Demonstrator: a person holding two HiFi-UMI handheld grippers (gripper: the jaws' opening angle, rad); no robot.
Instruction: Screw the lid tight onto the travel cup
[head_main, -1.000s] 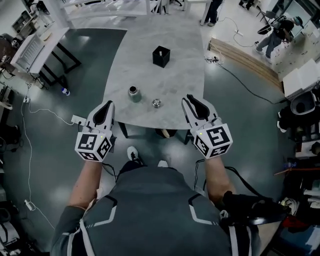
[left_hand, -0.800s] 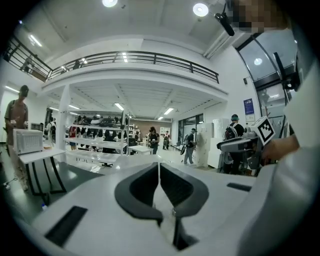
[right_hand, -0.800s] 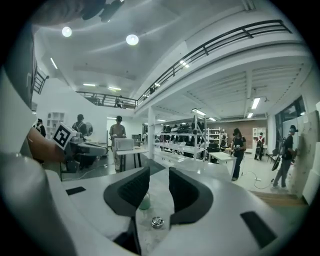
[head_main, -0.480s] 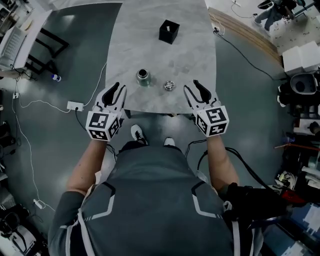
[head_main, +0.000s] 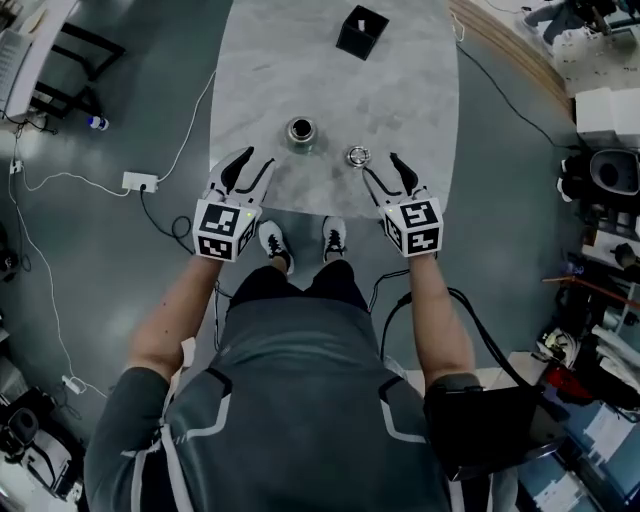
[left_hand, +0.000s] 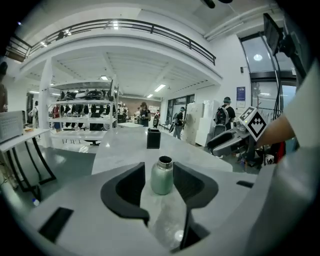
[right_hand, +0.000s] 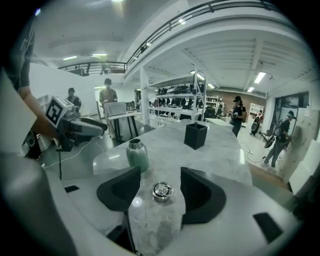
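On the desk (head_main: 330, 80), near edge: travel cup (head_main: 301, 132), rigid smooth metal, probably slippery, grip mid-body; lid (head_main: 358, 156), small, light, grip by rim; left tool (head_main: 253, 163) and right tool (head_main: 385, 168) both empty, jaws just now opening.

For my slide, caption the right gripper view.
Right gripper, jaws just opening and empty, aims at the lid; open cup stands beyond.

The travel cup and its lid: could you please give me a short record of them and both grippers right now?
travel cup: green, upright, open-topped, on the table
lid: metal, on the table to the cup's right, apart from it
left gripper: jaws just been opening, nothing between them, aimed at the cup
right gripper: jaws just been opening, nothing gripped, lid just ahead
lid on cup: no
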